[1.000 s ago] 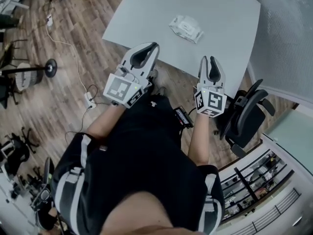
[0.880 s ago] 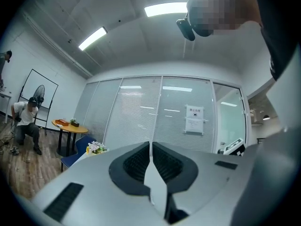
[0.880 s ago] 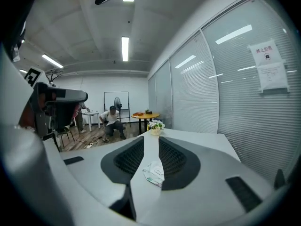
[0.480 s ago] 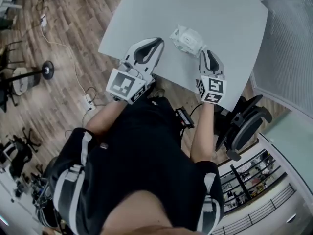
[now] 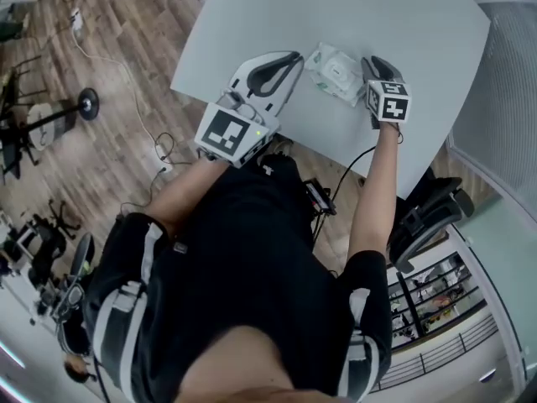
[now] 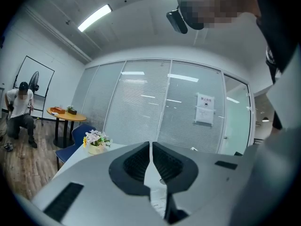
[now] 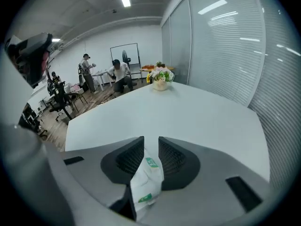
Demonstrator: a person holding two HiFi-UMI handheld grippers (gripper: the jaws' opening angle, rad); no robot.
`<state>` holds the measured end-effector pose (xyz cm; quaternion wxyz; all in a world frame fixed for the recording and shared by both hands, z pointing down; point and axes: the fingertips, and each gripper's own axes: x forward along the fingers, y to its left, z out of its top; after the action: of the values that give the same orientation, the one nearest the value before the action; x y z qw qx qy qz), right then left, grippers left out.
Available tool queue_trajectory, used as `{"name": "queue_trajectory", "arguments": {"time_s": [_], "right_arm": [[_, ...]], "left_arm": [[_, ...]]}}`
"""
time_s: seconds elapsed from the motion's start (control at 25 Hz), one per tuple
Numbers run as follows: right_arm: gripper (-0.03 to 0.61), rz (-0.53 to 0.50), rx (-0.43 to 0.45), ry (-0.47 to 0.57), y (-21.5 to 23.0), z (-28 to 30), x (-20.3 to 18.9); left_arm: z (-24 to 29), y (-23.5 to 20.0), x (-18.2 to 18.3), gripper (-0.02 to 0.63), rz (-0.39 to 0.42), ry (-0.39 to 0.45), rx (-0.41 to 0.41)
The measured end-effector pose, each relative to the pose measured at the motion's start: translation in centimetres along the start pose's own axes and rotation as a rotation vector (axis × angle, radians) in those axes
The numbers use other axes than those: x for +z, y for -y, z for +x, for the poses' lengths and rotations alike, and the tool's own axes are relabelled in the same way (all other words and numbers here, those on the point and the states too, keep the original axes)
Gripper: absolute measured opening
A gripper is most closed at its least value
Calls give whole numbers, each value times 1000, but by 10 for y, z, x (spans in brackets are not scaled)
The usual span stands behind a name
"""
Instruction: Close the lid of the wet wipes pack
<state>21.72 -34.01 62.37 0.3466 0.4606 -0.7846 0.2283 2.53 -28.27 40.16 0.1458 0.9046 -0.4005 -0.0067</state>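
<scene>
Gripping state, left gripper point(image 5: 294, 61): the jaws are seen drawn together to a thin slit in the left gripper view, and nothing is held between them.
Left gripper to pack: the wet wipes pack point(image 5: 336, 72) is found at about 3 o'clock from the left tips in the head view, just beside them and not touched.
Pack, place: it is laid flat on the grey table point(image 5: 411, 15), near the edge closest to the person.
Pack, long axis: it is judged to run from about 10 o'clock to 4 o'clock in the head view.
Lid: whether the lid is raised or already down cannot be told from these views.
Right gripper point(image 5: 370, 64) to pack: the pack is met at about 9 o'clock from the right tips, and its right end is overlapped by them.
Right gripper, state: the jaws have just been opening and are stood apart. In the right gripper view the pack's end point(image 7: 146, 182) is seen between them at 6 o'clock, with no squeeze made out.
Nearer gripper: the right one is judged nearer, so the closing press would be expected from the 3 o'clock side, with the left one kept for steadying.
</scene>
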Motion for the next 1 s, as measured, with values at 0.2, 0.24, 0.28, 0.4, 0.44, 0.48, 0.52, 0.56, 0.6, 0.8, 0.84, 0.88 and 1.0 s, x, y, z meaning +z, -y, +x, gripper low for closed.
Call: {"name": "queue_trajectory", "arguments": {"time_s": [0.2,0.24,0.28,0.4,0.44,0.48,0.52,0.56,0.6,0.8,0.84,0.88,1.0], "right_arm": [[83,33,124,-114,0,34,-16],[83,28,155,-129,-7,34,-18],[83,17,178,-141,-15,33,-20],[83,-17,200,-152,-31,30,-27],[83,-16,201,-148,-33,28,-29],[83,-13,204,-146,-35,27,-31],[83,-10,209,-147,-36,26,-32],[79,-9,216,-149,-38,24,-33],[74,-8,226,-151,-40,23,-33],[63,-29,289,-187,-57,19,-44],[63,-40,305,-203,-62,18,-48],[63,-52,319,-220,-67,18,-53],[65,-92,351,-276,-81,22,-71]], "left_arm": [[17,-13,-7,38,-19,-14,2],[19,-16,-7,38,-24,-15,5],[20,-19,-6,38,-24,-15,9],[23,-24,-5,38,-11,-13,12],[24,-24,-6,38,-11,-14,9],[26,-24,-6,38,-12,-18,7],[26,-24,-6,38,-12,-23,7],[27,-24,-5,38,-7,-27,7],[28,-24,-5,38,-5,-29,6],[26,-18,-7,38,-4,-20,-3],[25,-18,-7,38,0,-26,2],[24,-18,-7,38,2,-30,7],[22,-16,-7,38,4,-28,12]]}}
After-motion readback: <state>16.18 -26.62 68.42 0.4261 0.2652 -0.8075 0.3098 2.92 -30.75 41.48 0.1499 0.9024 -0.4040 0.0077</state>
